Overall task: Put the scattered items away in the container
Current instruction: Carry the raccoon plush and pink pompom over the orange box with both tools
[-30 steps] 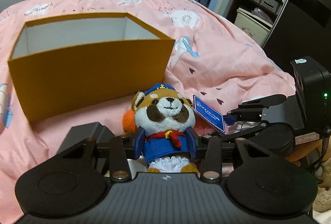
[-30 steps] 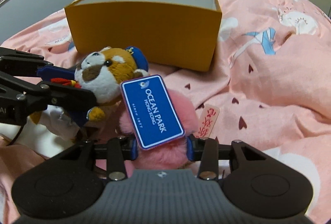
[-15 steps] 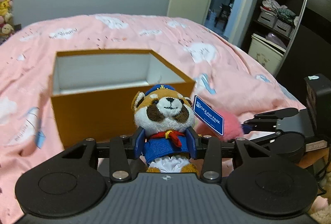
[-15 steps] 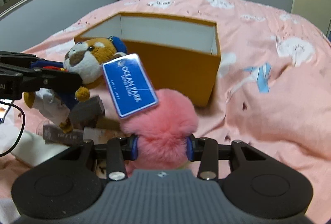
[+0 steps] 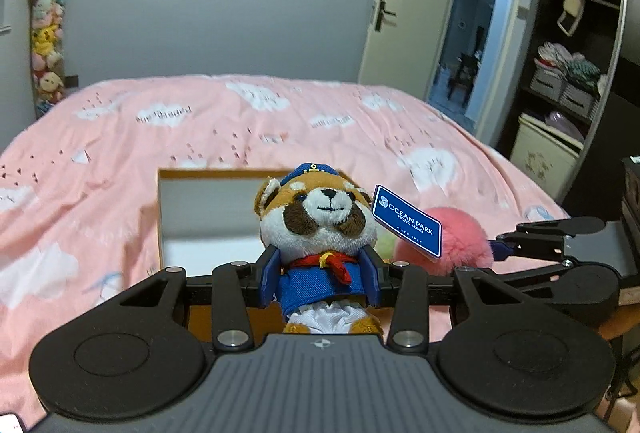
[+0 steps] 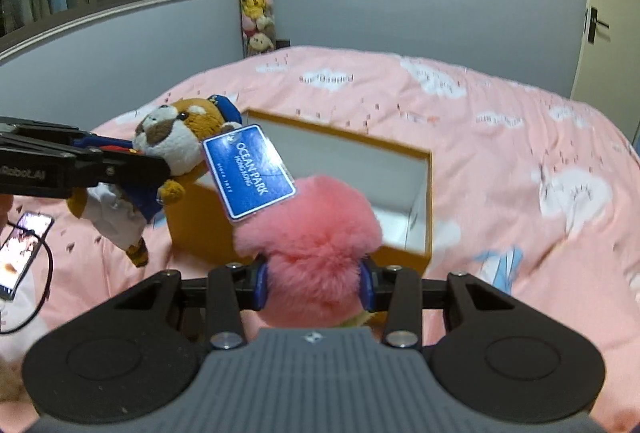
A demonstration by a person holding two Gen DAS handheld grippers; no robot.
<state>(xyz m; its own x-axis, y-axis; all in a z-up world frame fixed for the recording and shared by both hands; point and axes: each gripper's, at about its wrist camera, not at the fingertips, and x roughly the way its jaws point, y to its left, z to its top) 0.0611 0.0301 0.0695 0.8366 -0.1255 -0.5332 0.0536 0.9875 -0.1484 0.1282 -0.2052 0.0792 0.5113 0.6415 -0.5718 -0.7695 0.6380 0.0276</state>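
The left gripper [image 5: 320, 273] pointed slightly downward over the bed [image 5: 120, 137], its blue pads clamped on the body of a plush toy [image 5: 316, 217] in a sailor cap and blue jacket, held upright above the near edge of the box [image 5: 200, 209]. Beside it, the right gripper [image 6: 314, 283] tilted likewise, fingers squeezing a fluffy pink pompom [image 6: 312, 233]. A glossy blue tag [image 6: 248, 171] lay against the pompom's fur. The box was open-topped orange card, white inside, resting on the soft cloud-printed cover.
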